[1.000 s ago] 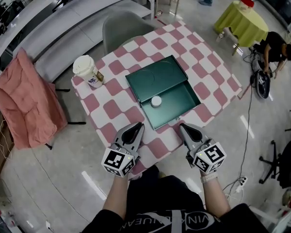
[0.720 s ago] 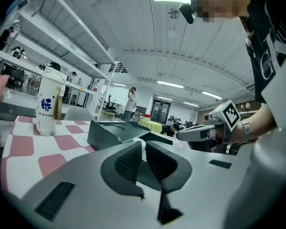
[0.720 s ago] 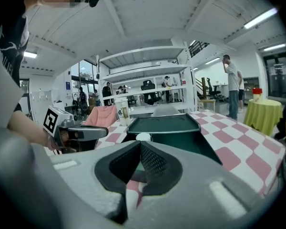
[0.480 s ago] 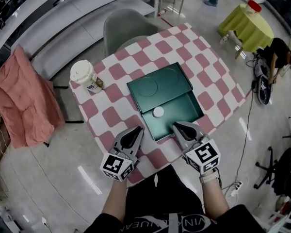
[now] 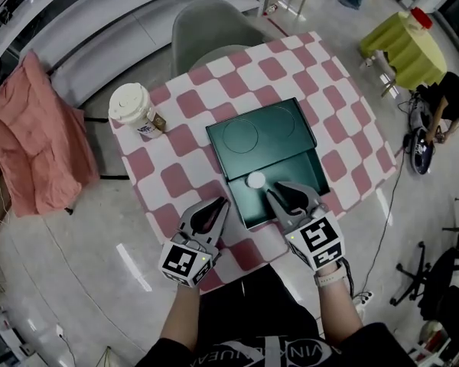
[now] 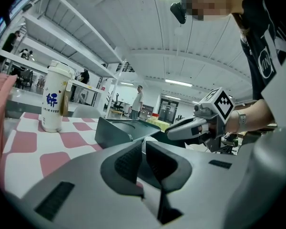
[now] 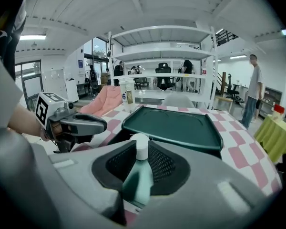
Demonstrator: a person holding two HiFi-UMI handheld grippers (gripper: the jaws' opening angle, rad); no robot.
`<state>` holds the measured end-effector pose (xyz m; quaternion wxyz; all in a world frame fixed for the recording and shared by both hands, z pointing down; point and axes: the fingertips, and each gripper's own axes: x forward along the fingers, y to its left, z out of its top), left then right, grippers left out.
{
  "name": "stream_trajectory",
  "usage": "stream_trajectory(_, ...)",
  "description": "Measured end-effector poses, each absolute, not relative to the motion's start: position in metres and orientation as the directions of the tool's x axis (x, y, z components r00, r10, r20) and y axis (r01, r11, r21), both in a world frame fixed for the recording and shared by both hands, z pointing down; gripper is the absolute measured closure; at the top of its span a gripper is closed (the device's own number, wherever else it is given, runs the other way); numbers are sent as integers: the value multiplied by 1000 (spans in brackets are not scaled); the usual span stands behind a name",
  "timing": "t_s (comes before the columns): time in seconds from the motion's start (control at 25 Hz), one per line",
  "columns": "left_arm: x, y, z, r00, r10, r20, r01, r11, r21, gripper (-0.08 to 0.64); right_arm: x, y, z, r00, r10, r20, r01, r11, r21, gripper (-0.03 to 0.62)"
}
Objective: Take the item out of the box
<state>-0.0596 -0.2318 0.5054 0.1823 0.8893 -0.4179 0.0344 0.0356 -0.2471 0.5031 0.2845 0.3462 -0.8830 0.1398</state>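
**Right gripper at the open box, white item just off its tips**

From my seat I see the green box [image 5: 241,202] lying on the checked tablecloth [image 5: 344,121]. Its flat lid [image 5: 264,132] is slid towards the far side, so the near compartment lies open. In that compartment I see one thing only, a small white round item [image 5: 255,180]. It sits on the floor of the box close to the edge of the lid. I cannot make out what the item is.

My right gripper [image 5: 274,193] reaches over the near rim into the open compartment. Its jaws are opening, with a clear gap between the pads. In the right gripper view the white item lines up with that gap, just ahead of the tips. The pads are not pressing on it.

My left gripper [image 5: 218,203] rests low over the tablecloth, just beside the box's near left corner and outside it. Its jaws are together, with only a thin slit between the pads, and nothing is in them.

A paper cup [image 5: 134,109] with a pale lid stands upright near the far left corner of the table, well apart from the box. The lid is on, so I cannot see what it holds.
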Motion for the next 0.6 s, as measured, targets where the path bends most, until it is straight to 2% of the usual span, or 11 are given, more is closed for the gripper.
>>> stream_trajectory(0.44,-60,-235,514,624,-747,227,-775,-556,300,531,18,-252,530,-589,-403,701,-632,770,-89,390)
stream_trajectory(0.6,-61,-235,518,618,-751,232,-781,-554,288,531,14,-255,534,-585,-385,714,-622,778,-91,374)
